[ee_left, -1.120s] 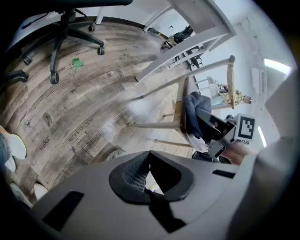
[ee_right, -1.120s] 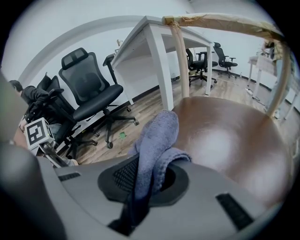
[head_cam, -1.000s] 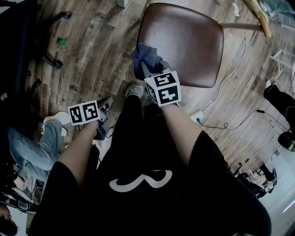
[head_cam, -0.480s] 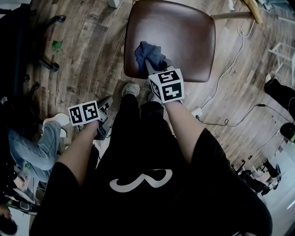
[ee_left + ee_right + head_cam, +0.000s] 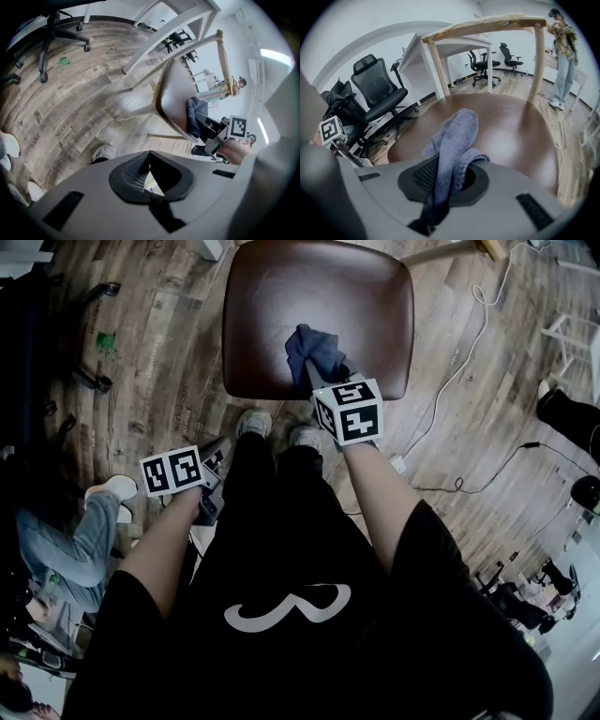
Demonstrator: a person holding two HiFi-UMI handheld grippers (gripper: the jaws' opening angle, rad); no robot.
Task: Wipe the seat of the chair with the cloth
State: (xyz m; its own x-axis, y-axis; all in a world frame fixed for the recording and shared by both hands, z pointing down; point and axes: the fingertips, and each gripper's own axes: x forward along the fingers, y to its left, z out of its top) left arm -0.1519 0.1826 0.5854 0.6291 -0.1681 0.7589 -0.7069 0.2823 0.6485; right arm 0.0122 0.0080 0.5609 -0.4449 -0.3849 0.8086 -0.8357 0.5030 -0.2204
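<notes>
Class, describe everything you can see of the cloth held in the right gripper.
The cloth is blue-grey, soft and nubby like terry or microfibre. It is bunched into thick folds, pinched between the jaws of the right gripper, its free end bulging forward past them. It sits over the front of the brown chair seat; whether it presses on it cannot be told.

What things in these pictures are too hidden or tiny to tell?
Head view: whether the cloth presses the seat; the right gripper and the cloth's own folds cover the contact.
Head view: the green thing on the floor is too small to name.
Head view: the person in jeans is cut off by the left edge.
</notes>
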